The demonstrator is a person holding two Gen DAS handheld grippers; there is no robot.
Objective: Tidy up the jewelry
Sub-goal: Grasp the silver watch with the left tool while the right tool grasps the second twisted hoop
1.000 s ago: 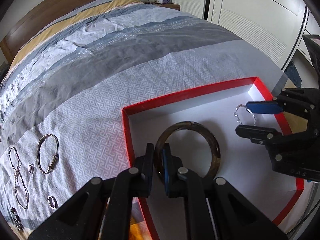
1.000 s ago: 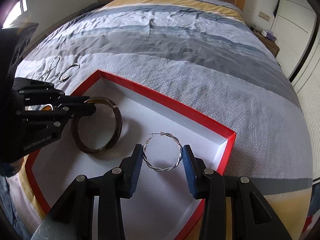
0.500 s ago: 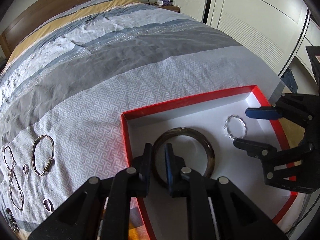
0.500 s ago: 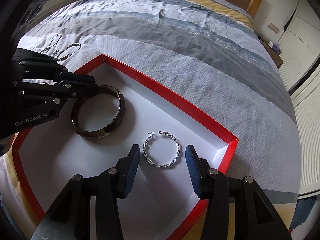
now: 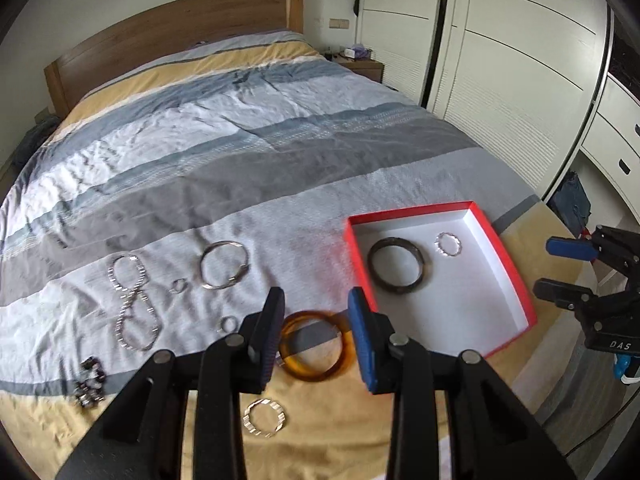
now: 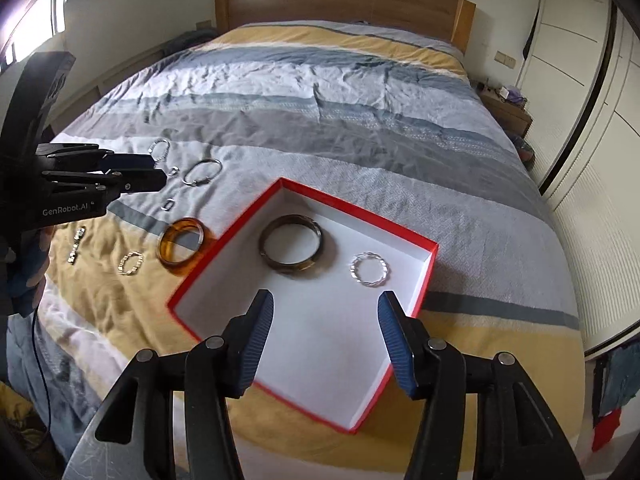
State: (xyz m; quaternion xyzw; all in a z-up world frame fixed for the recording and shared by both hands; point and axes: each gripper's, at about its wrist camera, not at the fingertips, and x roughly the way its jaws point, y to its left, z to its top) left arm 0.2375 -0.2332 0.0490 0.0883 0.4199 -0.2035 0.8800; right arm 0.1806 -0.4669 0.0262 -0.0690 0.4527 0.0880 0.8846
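The left gripper (image 5: 316,320) hangs with its 2 blue-padded fingers (image 5: 362,340) spread wide and empty above a translucent amber plastic bangle (image 5: 316,346), which lies flat on the bedspread between them in the left wrist view. The right gripper (image 6: 326,338) also stands wide apart and holds nothing, poised over the near part of a shallow red cardboard box with a white floor (image 6: 320,344). Inside that box, a dark brown mottled bangle (image 6: 291,250) rests flat near the far corner, and a thin twisted silver hoop (image 6: 369,270) lies just beside it, the 2 apart.

On the striped grey, white and yellow bedspread (image 5: 240,152) to the left of the box lie the loose pieces: a large silver hoop bracelet with a clasp (image 5: 224,265), 2 small silver rings (image 5: 178,285), a long silver chain looped in a figure of 8 (image 5: 132,308), a cluster of dark beads (image 5: 90,386) and a pale twisted hoop (image 5: 265,417) near the left gripper's base.

A wooden headboard (image 6: 344,0) closes the far end of the bed, with white wardrobe doors (image 5: 500,60) at the right.
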